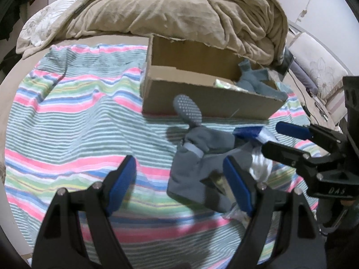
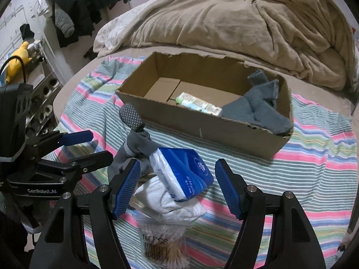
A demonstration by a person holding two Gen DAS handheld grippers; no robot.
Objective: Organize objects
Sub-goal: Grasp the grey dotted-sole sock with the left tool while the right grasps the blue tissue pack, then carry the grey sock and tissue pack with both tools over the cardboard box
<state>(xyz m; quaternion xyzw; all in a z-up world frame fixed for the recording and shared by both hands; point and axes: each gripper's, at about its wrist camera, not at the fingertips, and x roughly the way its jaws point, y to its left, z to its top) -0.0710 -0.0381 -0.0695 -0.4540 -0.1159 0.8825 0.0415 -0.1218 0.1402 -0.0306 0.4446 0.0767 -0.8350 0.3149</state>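
A cardboard box stands on the striped towel and holds a grey-blue cloth and a green-capped tube. In front of it lies a pile: a grey sock with a dotted sole, a blue tissue pack, a white sock and a bag of cotton swabs. My right gripper is open around the tissue pack and white sock. My left gripper is open, its right finger over the grey sock. The box also shows in the left wrist view.
A rumpled tan blanket lies behind the box. Dark clothes hang at the far left by a shelf with a yellow toy. A pillow and cables lie to the right of the bed.
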